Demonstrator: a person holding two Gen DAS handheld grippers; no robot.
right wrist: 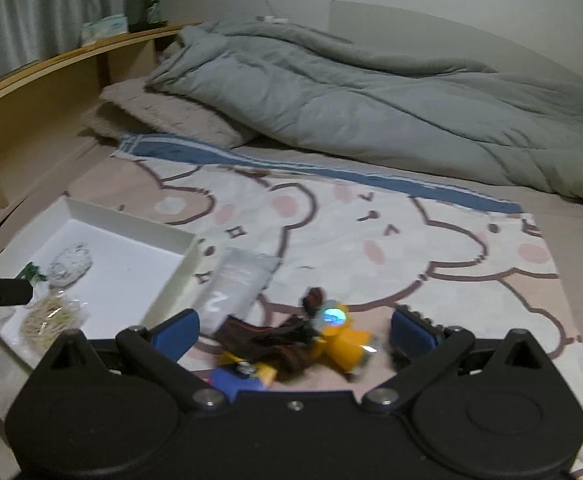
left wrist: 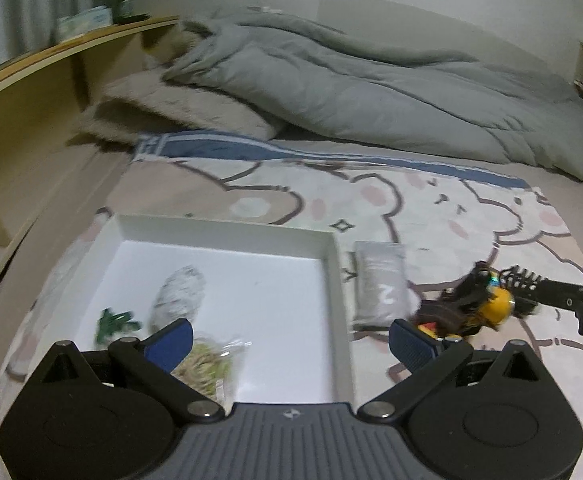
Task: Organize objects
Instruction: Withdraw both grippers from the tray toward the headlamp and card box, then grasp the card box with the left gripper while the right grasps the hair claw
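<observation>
Two tongs are in my hands, and both stand with their fingers spread wide, gripping nothing. My left gripper (left wrist: 289,342) hangs over the near part of the white tray (left wrist: 227,227), which lies on the bear-print blanket (right wrist: 371,232). In the tray, a bag of rubber bands (left wrist: 207,364) sits just by my left finger, with a green clip (left wrist: 115,322) to its left and a crumpled clear packet (left wrist: 177,298) a little farther in. Just right of the tray's wall lies a grey pouch (left wrist: 379,290) marked with a white 2. My right gripper (right wrist: 294,334) straddles the yellow toy (right wrist: 343,340), which lies between its blue fingers (right wrist: 411,334) together with a dark brown tangle (right wrist: 275,340), perhaps hair ties, though the blur leaves me unsure. A blue and yellow piece (right wrist: 239,376) sits nearest the gripper's body. Far behind, a grey duvet (right wrist: 371,92) is heaped on the bed.
</observation>
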